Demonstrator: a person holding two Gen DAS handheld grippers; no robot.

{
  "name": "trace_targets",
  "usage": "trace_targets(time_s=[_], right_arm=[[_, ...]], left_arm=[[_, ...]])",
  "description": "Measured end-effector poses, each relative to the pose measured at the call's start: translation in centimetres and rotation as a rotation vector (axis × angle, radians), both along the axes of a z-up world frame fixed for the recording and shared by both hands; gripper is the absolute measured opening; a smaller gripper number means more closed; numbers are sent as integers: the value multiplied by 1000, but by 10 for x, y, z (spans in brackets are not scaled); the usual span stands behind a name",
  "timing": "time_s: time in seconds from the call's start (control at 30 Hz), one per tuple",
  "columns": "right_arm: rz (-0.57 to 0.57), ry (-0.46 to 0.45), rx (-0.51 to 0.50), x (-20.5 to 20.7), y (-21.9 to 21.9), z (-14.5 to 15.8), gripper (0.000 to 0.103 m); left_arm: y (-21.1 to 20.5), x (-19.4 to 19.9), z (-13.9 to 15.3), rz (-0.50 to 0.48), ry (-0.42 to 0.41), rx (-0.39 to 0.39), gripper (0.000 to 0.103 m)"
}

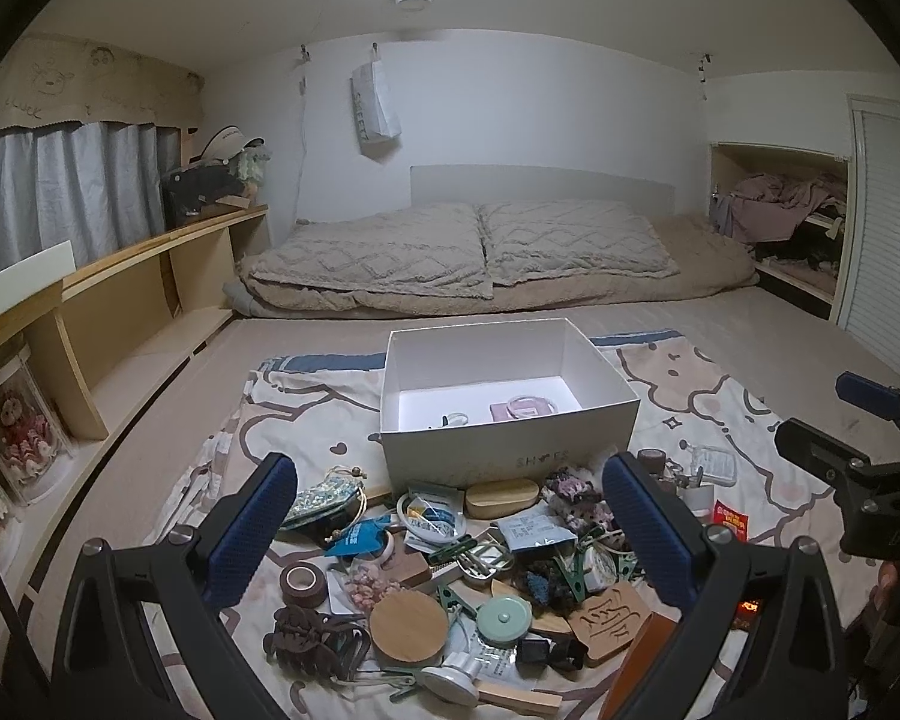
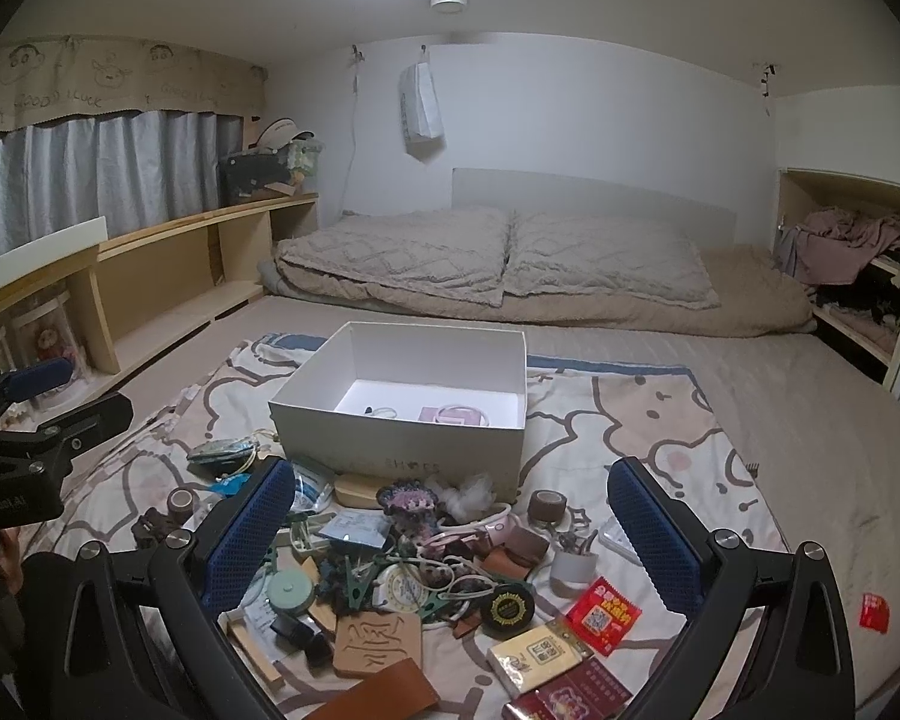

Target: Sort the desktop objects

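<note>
A white shoe box (image 1: 510, 450) (image 2: 402, 444) stands open on a cartoon-print cloth (image 1: 690, 384), with a few small pink and white items inside. In front of it lies a heap of small objects: a round wooden disc (image 1: 408, 627), a brown hair claw (image 1: 312, 645), a tape roll (image 1: 304, 583), a mint round case (image 1: 504, 618) (image 2: 290, 591), a carved wooden coaster (image 1: 612, 621) (image 2: 378, 642), red packets (image 2: 606, 615). My left gripper (image 1: 450, 534) hangs open above the heap, holding nothing. My right gripper (image 2: 450, 540) is open and empty over the heap's right part.
Folded beige bedding (image 1: 468, 258) lies behind the box against the wall. Wooden shelves (image 1: 150, 300) run along the left. A closet niche with clothes (image 1: 792, 216) is at the right. A small red packet (image 2: 875, 611) lies apart on the mattress.
</note>
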State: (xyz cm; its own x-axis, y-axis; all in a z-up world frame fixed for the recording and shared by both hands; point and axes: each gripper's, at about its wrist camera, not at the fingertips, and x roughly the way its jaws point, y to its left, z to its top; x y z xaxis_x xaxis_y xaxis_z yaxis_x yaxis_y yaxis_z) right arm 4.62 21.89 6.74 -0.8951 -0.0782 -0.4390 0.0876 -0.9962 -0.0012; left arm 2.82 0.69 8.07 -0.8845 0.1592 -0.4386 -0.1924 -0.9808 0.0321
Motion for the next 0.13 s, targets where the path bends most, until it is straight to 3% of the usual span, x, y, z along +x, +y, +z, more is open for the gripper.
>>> trace_targets(time_s=[0.13], right_arm=[[0, 0, -2, 0, 0, 0, 103]], left_arm=[[2, 0, -2, 0, -5, -3, 103]])
